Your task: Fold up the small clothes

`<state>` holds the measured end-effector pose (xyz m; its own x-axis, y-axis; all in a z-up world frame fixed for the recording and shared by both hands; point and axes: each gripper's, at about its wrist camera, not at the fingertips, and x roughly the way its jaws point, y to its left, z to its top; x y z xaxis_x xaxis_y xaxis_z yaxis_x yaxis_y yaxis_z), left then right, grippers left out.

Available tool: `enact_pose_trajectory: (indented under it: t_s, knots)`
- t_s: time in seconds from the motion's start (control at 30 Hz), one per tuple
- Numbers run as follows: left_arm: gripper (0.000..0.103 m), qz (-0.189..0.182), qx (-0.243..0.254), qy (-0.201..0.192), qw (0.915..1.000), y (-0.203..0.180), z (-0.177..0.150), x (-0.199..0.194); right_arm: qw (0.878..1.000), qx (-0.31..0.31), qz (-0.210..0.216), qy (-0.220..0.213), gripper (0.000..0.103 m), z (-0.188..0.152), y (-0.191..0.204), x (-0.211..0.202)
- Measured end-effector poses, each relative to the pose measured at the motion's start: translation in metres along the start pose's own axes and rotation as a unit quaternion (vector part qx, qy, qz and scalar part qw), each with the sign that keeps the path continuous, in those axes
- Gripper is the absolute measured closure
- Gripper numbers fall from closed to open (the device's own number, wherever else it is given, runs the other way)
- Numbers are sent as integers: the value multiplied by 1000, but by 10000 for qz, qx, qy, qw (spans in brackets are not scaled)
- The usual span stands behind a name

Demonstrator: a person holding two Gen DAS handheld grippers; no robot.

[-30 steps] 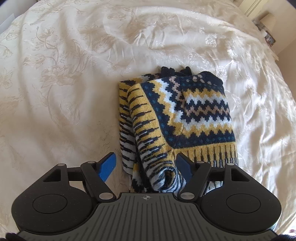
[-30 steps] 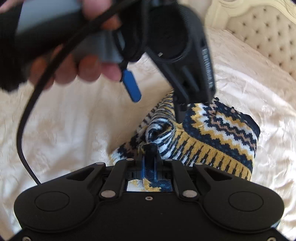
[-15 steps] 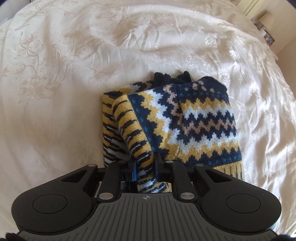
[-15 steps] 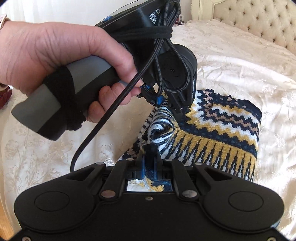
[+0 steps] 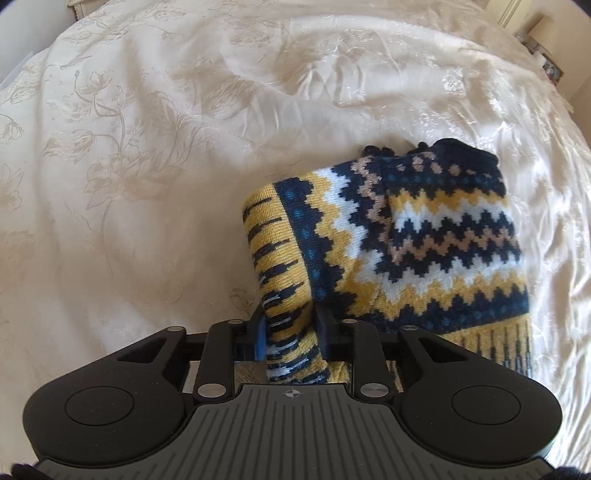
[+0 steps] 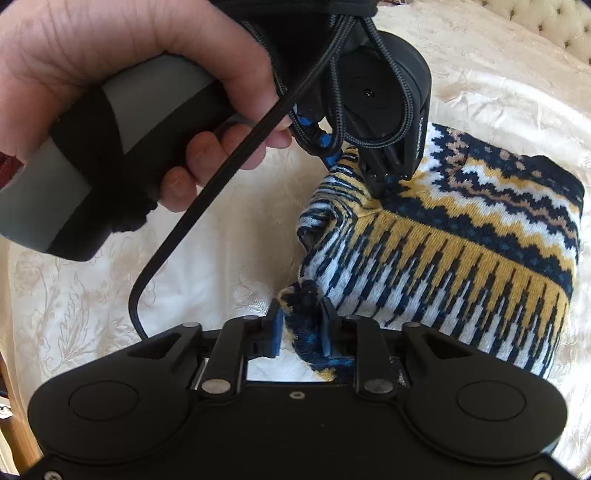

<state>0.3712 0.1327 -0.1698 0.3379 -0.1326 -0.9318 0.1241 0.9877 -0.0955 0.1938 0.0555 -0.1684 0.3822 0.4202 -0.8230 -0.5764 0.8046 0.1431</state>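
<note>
A knitted sweater (image 5: 436,236) in navy, yellow and white zigzags lies folded on the cream bedspread (image 5: 147,184). My left gripper (image 5: 290,325) is shut on its striped left-hand fold, which rises off the bed between the fingers. In the right wrist view the same left gripper (image 6: 373,170) pinches that fold from above, held by a hand (image 6: 147,74). My right gripper (image 6: 301,325) is shut on a bunched navy corner of the sweater (image 6: 461,251) at its near left edge, and the jaws stand a little apart around the cloth.
The floral bedspread spreads wide to the left of the sweater. A tufted headboard (image 6: 554,22) stands at the far right. A black cable (image 6: 192,214) loops down from the left gripper's handle. A bedside lamp (image 5: 543,26) is beyond the bed.
My left gripper went from open around the striped fold to shut on it, then lifted it and drew it rightward. The right gripper's jaws now sit slightly wider around the navy corner.
</note>
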Motion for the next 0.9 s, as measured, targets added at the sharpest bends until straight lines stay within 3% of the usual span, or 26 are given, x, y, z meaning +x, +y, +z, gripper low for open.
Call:
enact_pose_trajectory:
  t_s: [0.1, 0.2, 0.43, 0.63, 0.9]
  knots:
    - [65, 52, 13, -122, 9999, 5, -3, -2, 9993, 135, 303, -170, 48, -5, -5, -16]
    - [63, 273, 167, -285, 9991, 9, -5, -9, 9982, 280, 426, -316, 40, -13, -13, -37]
    - [63, 480, 142, -754, 9959, 7, -11, -50, 9952, 763, 220, -566, 18, -31, -46, -79]
    - [58, 255, 425, -905, 9947, -25, -28, -78, 9899, 1278, -149, -596, 7, -41, -75, -92]
    - [57, 149, 566, -627, 9963, -55, -54, -58, 9821, 1678, -629, -587, 1, -52, -108, -98]
